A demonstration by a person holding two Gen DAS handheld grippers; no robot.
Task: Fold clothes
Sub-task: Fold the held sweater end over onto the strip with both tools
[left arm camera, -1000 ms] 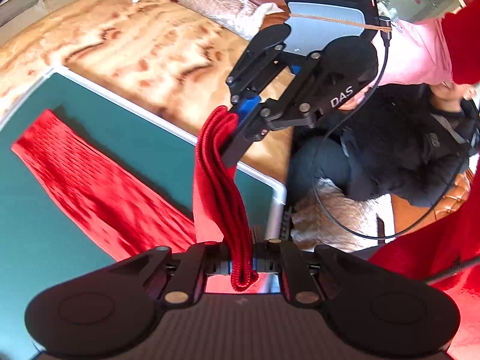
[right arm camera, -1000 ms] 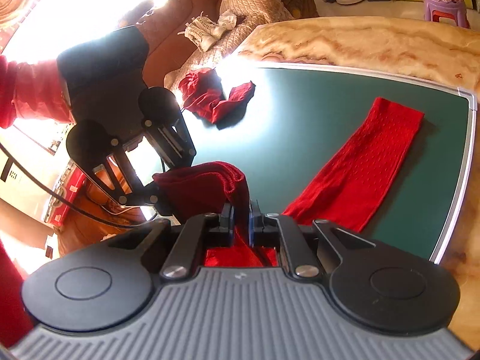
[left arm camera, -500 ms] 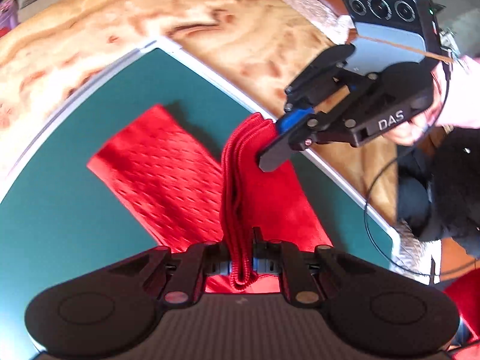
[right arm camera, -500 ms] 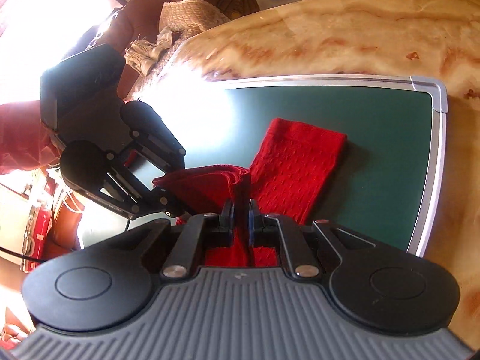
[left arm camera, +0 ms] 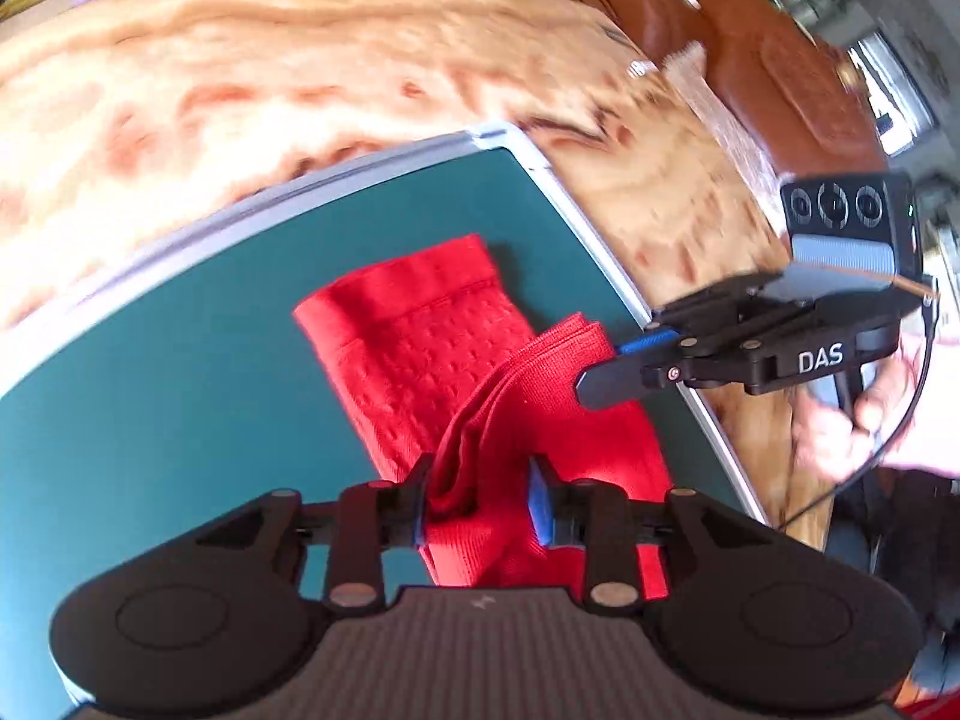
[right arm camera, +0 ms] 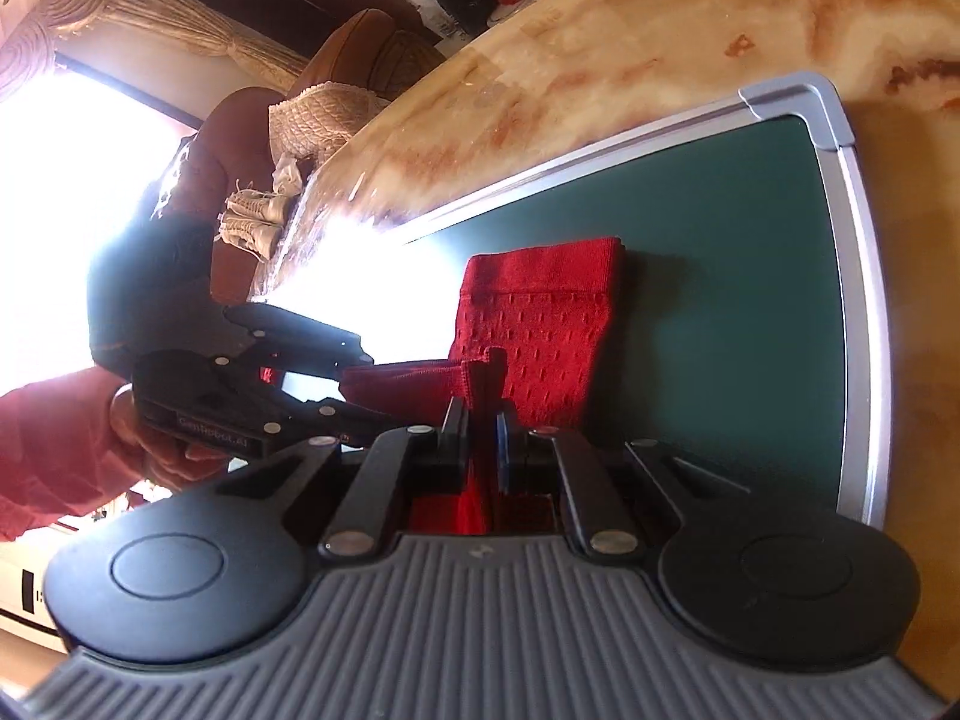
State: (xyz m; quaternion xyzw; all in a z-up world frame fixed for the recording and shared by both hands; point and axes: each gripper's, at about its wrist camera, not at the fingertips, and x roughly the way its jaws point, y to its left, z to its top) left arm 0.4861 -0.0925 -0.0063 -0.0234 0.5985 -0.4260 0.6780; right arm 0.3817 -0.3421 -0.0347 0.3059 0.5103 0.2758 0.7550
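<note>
A red knitted garment lies on the green mat, its far end flat and its near end folded back over it. My left gripper has its jaws apart, with the bunched red hem lying loose between them. My right gripper is shut on the same hem; in the left wrist view its fingers pinch the fold's right corner. The garment's flat end also shows in the right wrist view.
The mat has a silver frame and lies on a marbled tabletop. Brown leather chairs stand beyond the table. Strong glare washes out the mat's left part in the right wrist view.
Both grippers carried the hem forward and down over the flat part of the garment. My left gripper's jaws have opened; the right stays shut.
</note>
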